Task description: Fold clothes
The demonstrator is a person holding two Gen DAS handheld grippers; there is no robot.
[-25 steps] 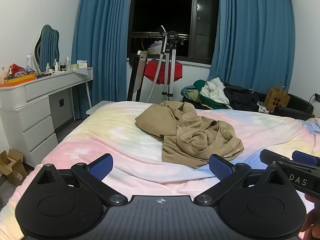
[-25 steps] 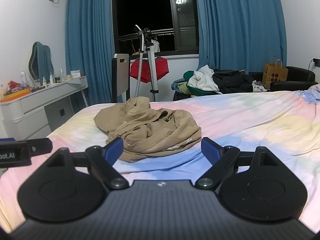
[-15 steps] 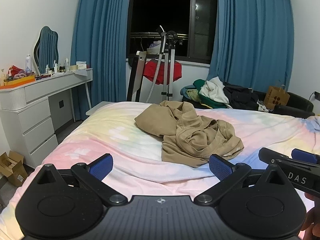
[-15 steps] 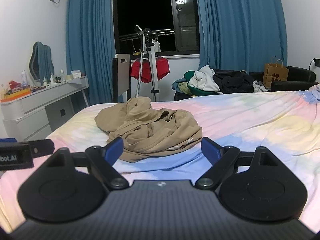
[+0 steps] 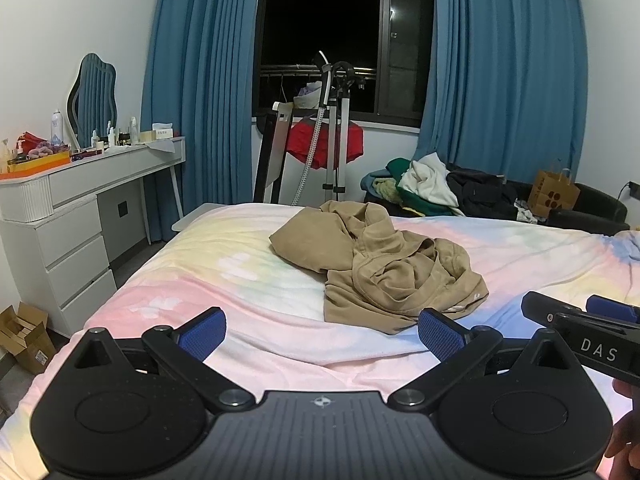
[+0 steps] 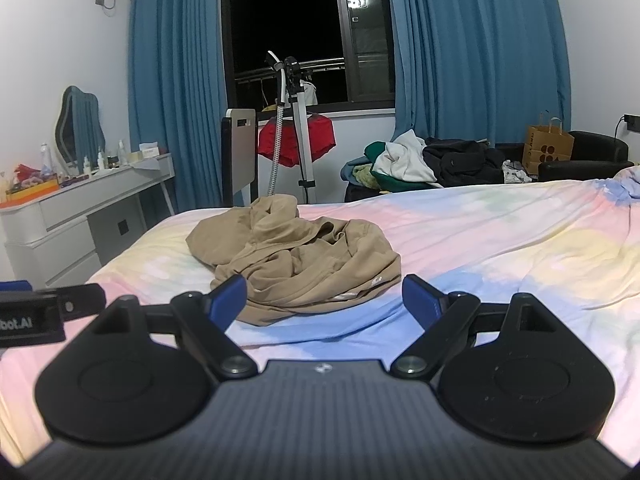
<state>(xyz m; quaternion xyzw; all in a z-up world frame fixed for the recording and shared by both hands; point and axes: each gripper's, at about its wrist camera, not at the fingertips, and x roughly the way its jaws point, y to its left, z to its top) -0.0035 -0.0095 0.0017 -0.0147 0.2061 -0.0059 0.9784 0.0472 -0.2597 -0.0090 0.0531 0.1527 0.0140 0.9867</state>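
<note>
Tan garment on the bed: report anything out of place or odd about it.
The tan fabric garment lies crumpled in a bunched heap on the pastel tie-dye bedsheet, not spread flat, its layers overlapping. No damage or stains visible. Nothing else about it stands out.

Blue curtains, seemingly night-dark window

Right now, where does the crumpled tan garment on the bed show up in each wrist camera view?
Left wrist: the tan garment lies just right of centre, beyond the open left gripper.
Right wrist: it lies left of centre, beyond the open right gripper.
Shared landmark: the red cloth hanging under the window.
</note>
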